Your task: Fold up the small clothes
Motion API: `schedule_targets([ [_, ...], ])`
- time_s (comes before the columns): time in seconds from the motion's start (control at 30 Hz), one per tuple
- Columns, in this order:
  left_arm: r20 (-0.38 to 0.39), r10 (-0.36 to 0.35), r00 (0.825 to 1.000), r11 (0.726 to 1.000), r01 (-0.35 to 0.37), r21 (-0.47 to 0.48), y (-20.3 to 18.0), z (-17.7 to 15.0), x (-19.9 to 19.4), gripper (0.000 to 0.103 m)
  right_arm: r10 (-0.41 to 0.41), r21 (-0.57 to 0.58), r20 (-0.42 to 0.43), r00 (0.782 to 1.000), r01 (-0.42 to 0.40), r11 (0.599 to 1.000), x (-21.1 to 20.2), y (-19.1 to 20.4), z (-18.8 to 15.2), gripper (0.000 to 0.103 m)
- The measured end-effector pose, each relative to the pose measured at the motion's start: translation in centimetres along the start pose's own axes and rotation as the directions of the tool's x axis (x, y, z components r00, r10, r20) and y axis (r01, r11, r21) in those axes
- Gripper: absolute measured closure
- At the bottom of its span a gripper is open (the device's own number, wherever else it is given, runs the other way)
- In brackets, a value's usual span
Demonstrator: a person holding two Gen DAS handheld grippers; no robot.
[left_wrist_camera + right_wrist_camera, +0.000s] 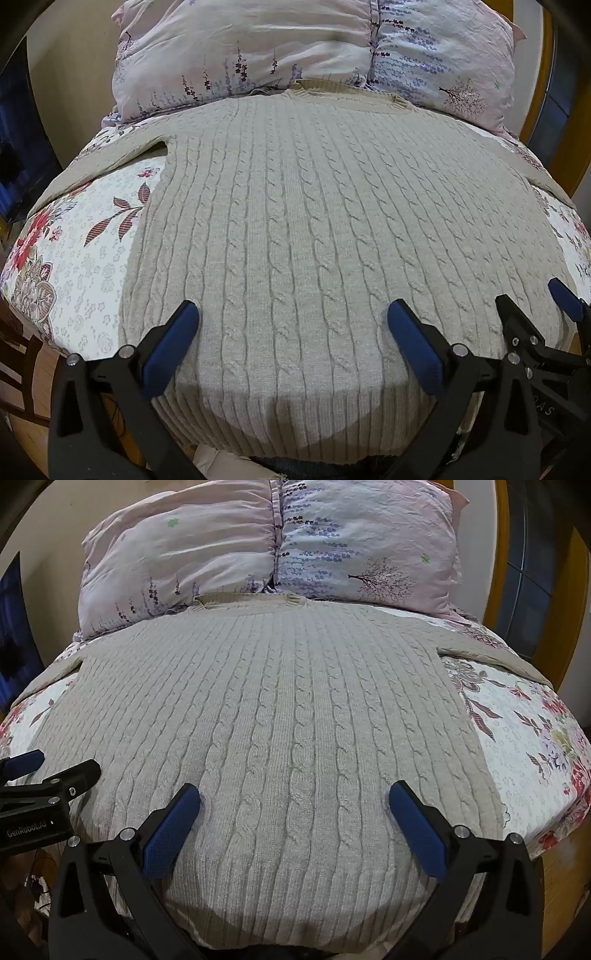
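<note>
A beige cable-knit sweater (314,221) lies flat on the bed, collar far, ribbed hem near, sleeves spread to both sides; it also shows in the right wrist view (280,720). My left gripper (293,314) is open and empty, hovering over the hem on the sweater's left half. My right gripper (295,795) is open and empty over the hem on the right half. The right gripper also shows at the right edge of the left wrist view (532,295). The left gripper shows at the left edge of the right wrist view (55,764).
The sweater lies on a floral bedspread (85,258), also seen in the right wrist view (528,746). A lilac floral pillow (295,48) lies behind the collar, also in the right wrist view (277,550). The bed edge drops off just below the hem.
</note>
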State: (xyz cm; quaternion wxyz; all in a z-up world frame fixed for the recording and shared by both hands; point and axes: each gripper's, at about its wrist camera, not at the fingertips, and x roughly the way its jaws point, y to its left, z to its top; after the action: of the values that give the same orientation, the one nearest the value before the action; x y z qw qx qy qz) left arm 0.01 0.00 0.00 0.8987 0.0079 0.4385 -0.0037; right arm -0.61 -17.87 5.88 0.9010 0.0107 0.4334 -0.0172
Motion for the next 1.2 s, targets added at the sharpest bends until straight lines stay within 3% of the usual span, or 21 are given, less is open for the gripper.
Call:
schedule_targets([
  [1.2, 0.008, 0.001, 1.000, 1.000, -0.001, 0.000, 0.00, -0.01, -0.03, 0.002, 0.003, 0.003, 0.004, 1.000, -0.003, 1.000, 0.37, -0.08, -0.45, 0.001],
])
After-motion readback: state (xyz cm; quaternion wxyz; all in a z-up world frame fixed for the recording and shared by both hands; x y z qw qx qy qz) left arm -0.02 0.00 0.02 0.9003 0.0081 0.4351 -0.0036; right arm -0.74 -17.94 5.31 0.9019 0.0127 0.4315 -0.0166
